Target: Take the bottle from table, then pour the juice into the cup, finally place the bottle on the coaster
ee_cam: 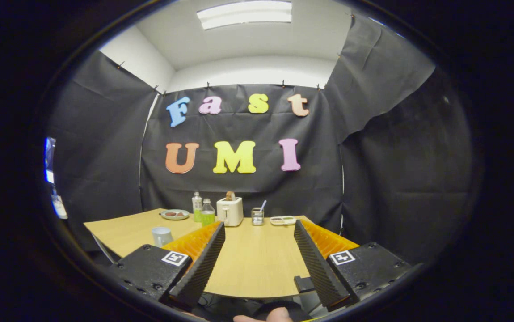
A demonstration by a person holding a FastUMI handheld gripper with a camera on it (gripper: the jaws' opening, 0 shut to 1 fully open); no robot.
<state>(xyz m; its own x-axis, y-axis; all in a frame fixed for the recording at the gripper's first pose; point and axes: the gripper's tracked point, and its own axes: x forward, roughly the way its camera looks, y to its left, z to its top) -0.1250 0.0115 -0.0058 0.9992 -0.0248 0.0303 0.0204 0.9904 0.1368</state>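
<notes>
Two clear bottles stand side by side at the far edge of the wooden table (257,264). The nearer bottle (207,213) holds green juice, and the taller bottle (197,206) behind it has a pale label. A pale cup (162,235) stands near the table's left side, just beyond my left finger. My gripper (259,226) is held over the near edge of the table, open, with nothing between its fingers. Both bottles are well beyond the left fingertip.
A white toaster (230,210) with bread in it stands right of the bottles. A plate (174,214) with brown food lies to their left. A small holder (258,216) with a utensil and a flat tray (283,220) sit at the far right. A fingertip (278,315) shows below.
</notes>
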